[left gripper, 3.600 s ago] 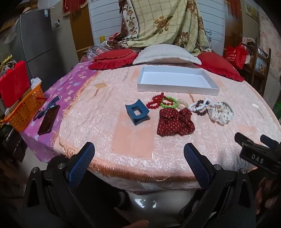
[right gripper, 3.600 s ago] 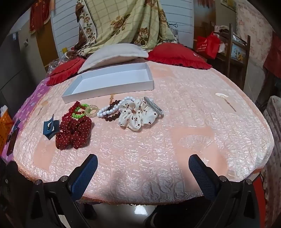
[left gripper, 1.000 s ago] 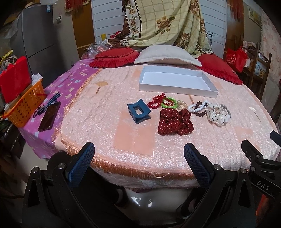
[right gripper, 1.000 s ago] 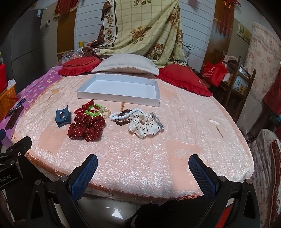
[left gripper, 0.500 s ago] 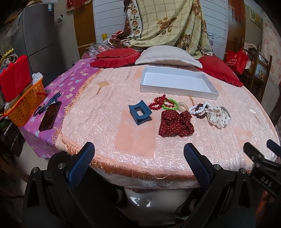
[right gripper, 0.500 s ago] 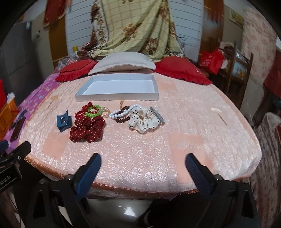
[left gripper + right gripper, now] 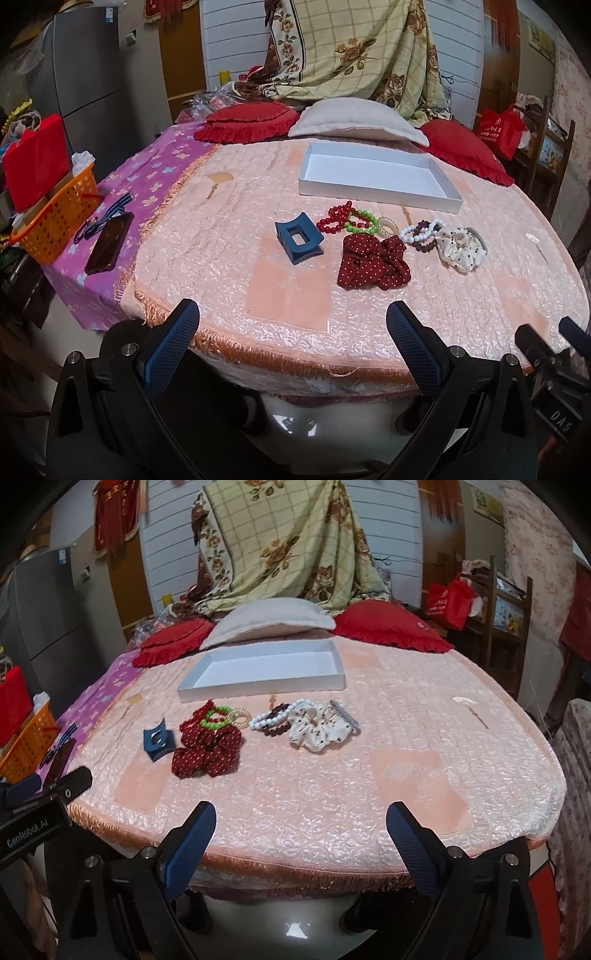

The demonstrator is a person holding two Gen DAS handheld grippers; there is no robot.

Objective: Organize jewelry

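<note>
Left wrist: white tray (image 7: 373, 190), nothing inside; orange basket (image 7: 55, 218), contents unclear; left gripper (image 7: 291, 349), right gripper (image 7: 301, 830) spread wide, nothing held.

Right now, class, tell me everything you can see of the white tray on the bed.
The white tray is a shallow rectangular box, seemingly cardboard, with low straight walls and a plain white floor. It is empty. It lies flat on the peach bedspread, its long side towards the grippers, just beyond the row of bracelets and scrunchies and in front of the cream pillow. Nothing visibly touches it but the bedspread.
</note>
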